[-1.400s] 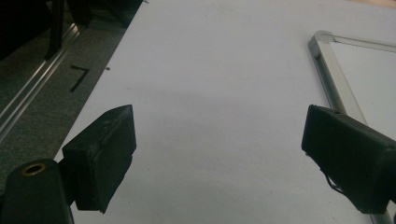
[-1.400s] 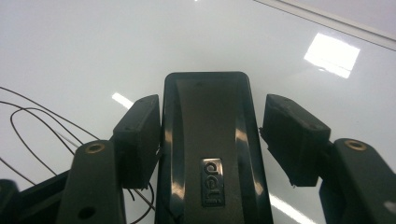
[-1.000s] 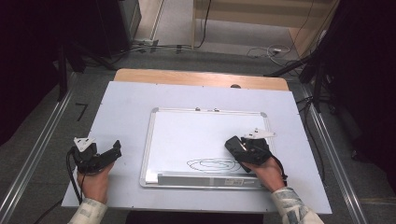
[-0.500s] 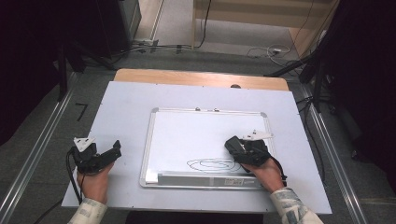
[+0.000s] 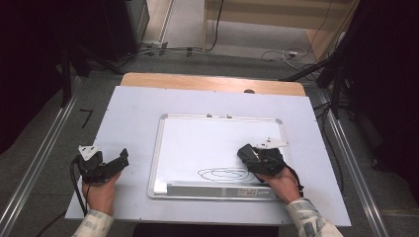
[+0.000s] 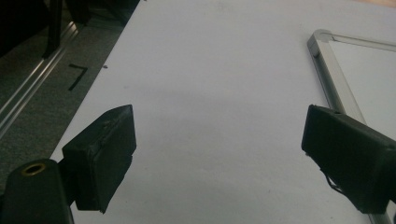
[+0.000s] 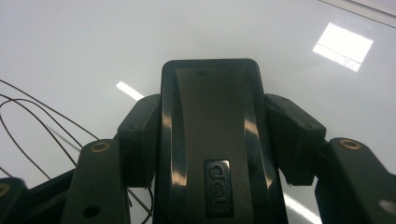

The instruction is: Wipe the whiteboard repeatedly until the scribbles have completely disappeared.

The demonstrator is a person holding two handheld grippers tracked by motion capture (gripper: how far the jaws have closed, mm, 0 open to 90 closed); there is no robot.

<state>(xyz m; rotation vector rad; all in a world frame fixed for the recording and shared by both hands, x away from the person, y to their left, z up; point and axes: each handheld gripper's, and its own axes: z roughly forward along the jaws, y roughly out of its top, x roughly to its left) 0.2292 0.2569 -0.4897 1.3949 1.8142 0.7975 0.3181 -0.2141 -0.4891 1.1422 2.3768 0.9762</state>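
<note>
A white whiteboard in a silver frame lies on the table, with a looping black scribble near its lower edge. My right gripper rests on the board just right of the scribble and is shut on a black eraser. In the right gripper view the fingers of this gripper clamp both sides of the eraser, with scribble lines to its left. My left gripper sits left of the board on the table, open and holding nothing.
A pale sheet covers the table, with a wooden strip along its far edge. The board's bottom frame carries a silver tray. Metal rails run along both sides, with cables and dark stands on the floor beyond.
The right gripper with the eraser has edged slightly left over the board. The left gripper has stayed where it was.
</note>
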